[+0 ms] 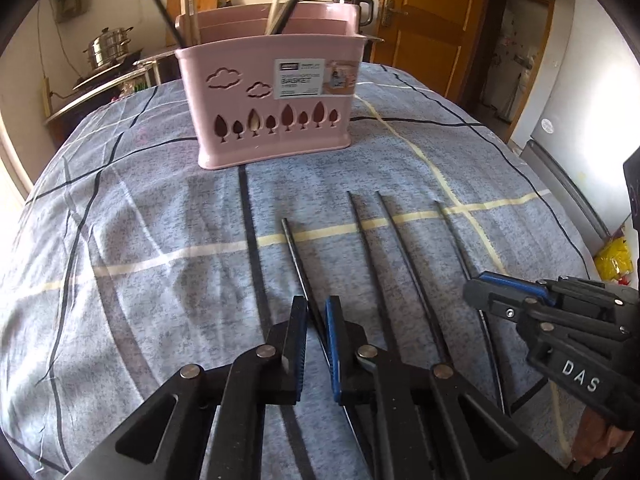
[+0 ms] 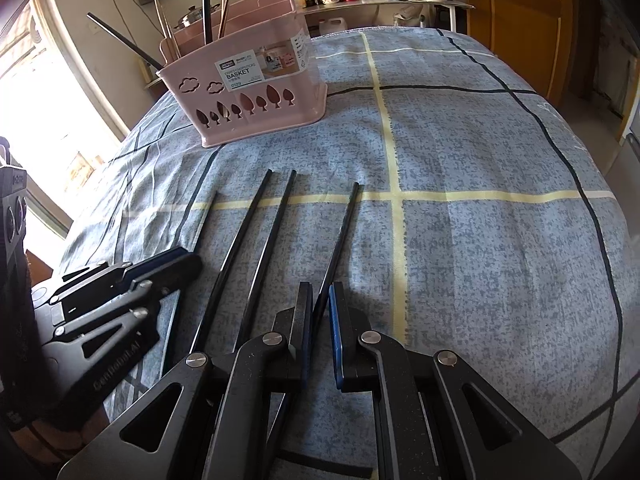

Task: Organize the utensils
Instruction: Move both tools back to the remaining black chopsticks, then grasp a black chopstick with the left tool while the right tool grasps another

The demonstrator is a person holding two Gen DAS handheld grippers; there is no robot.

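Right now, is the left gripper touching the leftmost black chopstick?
Touching: in the left wrist view, the left gripper pinches the leftmost black chopstick between its pads.

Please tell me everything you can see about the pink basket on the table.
The pink basket looks like smooth plastic, rectangular with rounded corners. Its front wall has cut-out clouds above a row of cut-out trees, and a printed label reading BASKET. Inside, dividers form compartments. It stands upright on the blue checked cloth, at the far side from the grippers. Several long utensils lean out of it. Neither gripper touches it.
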